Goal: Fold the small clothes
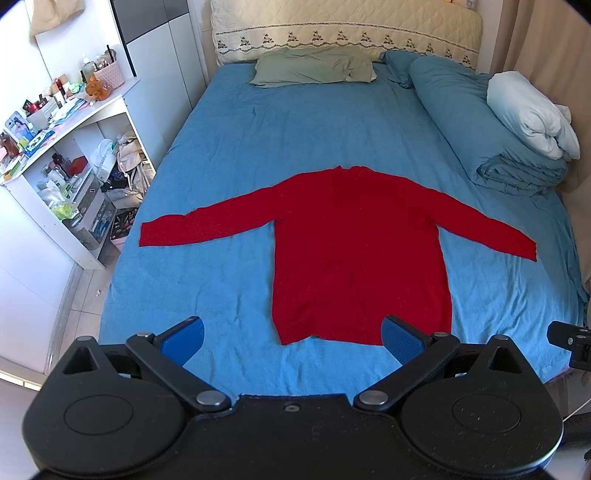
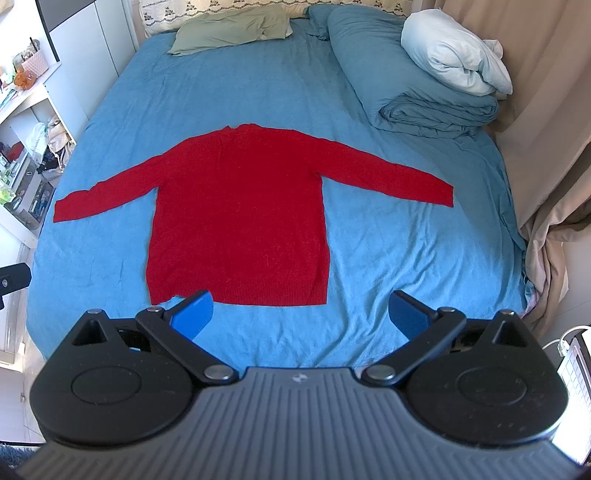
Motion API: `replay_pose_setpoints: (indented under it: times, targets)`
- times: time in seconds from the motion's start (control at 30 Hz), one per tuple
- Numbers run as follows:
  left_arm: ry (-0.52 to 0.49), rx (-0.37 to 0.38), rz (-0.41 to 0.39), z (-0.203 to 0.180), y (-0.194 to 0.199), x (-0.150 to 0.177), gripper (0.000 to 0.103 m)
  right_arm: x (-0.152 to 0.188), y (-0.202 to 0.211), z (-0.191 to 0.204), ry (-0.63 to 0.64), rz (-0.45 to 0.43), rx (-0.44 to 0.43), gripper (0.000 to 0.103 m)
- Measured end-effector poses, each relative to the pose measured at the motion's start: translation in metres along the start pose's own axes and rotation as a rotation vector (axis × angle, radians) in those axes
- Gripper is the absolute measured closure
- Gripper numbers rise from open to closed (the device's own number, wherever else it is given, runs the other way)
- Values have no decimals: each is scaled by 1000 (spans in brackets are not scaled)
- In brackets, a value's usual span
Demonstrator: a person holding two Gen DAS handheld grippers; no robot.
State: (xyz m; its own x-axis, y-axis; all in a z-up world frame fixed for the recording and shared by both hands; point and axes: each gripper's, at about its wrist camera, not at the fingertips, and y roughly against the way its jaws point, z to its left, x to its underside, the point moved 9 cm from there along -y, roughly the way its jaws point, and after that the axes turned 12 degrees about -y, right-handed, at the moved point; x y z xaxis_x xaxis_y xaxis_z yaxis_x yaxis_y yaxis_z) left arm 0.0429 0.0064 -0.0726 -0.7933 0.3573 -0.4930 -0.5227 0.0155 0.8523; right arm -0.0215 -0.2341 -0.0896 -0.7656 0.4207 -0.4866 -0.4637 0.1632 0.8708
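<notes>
Both tongs spread wide and empty, held above the near edge of the bed. Left gripper (image 1: 291, 338): blue pads far apart, hovering off the blue sheet (image 1: 295, 140), its right pad overlapping the sweater hem in the left wrist view, contact impossible to judge. Right gripper (image 2: 302, 312): jaws equally wide, left pad just in front of the hem in the right wrist view, right pad over bare sheet.

From left to right in the left wrist view: white shelf unit (image 1: 74, 122) crammed with small bottles and packets, too small and blurred to name; pink basket (image 1: 110, 72) on its top. Then the bed, with the red long-sleeved sweater (image 1: 354, 251) lying flat, mid-bed, toward the near end, neck toward the headboard, both sleeves stretched out sideways, hem nearest the camera, one hem corner slightly uneven. Front or back side up not discernible. Beyond it, a green pillow (image 1: 314, 66) against a cream quilted headboard cover (image 1: 347, 29). Further right, a rolled blue duvet (image 1: 480, 122) with a white pillow (image 1: 528, 114) on top. At the far right, beige curtain (image 2: 546, 122), cut off by the frame edge. Black part of the other gripper just visible at each view's margin.
</notes>
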Motion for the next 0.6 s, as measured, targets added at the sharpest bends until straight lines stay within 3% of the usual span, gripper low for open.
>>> replay_pose_setpoints:
  times: [0.6]
  targets:
    - [9,0,-3,0,0,2,0,-1,-1,2,7,-2,0,0]
